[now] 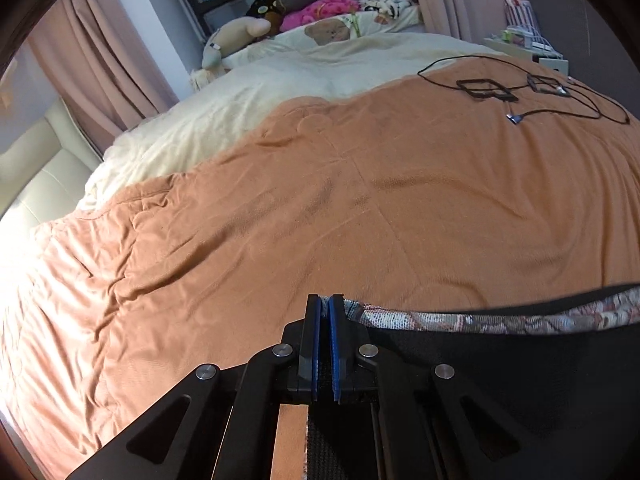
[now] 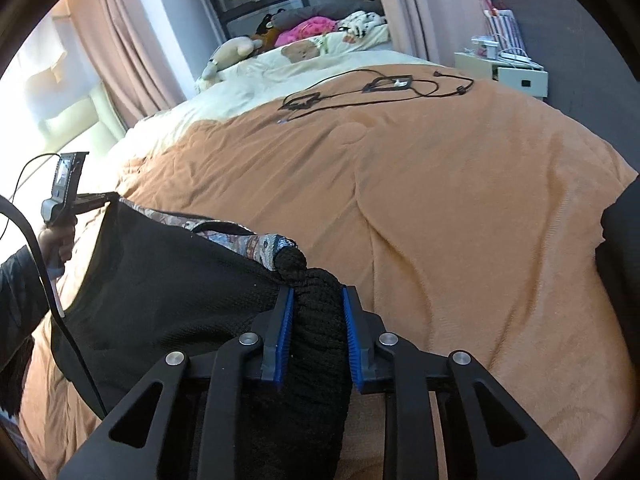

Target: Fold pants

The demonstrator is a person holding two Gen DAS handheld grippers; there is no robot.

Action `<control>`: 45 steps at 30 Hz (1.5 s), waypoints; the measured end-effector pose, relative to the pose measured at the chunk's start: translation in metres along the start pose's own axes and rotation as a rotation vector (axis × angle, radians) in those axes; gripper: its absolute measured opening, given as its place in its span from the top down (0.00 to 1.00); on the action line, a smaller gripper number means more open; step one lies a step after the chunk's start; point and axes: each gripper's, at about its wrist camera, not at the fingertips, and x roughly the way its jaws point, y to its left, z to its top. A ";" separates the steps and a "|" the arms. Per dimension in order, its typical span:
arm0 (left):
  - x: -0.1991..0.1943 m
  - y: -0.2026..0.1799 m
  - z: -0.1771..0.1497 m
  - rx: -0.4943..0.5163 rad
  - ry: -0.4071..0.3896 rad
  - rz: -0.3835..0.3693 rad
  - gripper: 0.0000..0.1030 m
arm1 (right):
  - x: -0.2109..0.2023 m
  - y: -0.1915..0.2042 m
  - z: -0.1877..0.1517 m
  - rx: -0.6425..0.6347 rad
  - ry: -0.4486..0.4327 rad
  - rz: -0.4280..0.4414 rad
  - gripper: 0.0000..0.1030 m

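Both grippers clamped on pants waistband — left gripper pinches thin edge, right gripper grips bunched corner — stretched taut over blanket, lower frame, likely for laying flat.

Bed with clutter
Black cables upper right on the orange blanket; plush toys by the top-centre pillows.

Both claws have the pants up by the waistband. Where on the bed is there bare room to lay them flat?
The brown blanket lies bare from the pants out to the cream duvet and the bed's near edges. It is crowded only at the far end, where black cables sprawl, with plush toys beyond.
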 end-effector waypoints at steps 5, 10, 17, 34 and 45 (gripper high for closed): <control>0.025 -0.007 0.003 -0.006 0.036 0.020 0.96 | 0.012 0.002 -0.001 0.005 0.005 -0.023 0.80; 0.055 -0.013 0.002 -0.029 0.123 0.029 0.93 | 0.024 0.004 0.001 0.019 0.027 -0.040 0.78; 0.033 0.000 -0.003 -0.067 0.140 0.026 0.75 | 0.009 -0.001 0.004 0.064 0.019 0.003 0.62; -0.128 0.065 -0.069 -0.206 0.088 0.017 0.44 | -0.062 -0.016 -0.024 0.145 0.038 0.034 0.21; -0.199 0.071 -0.139 -0.298 0.084 -0.005 0.36 | -0.088 -0.015 -0.049 0.209 0.067 0.103 0.13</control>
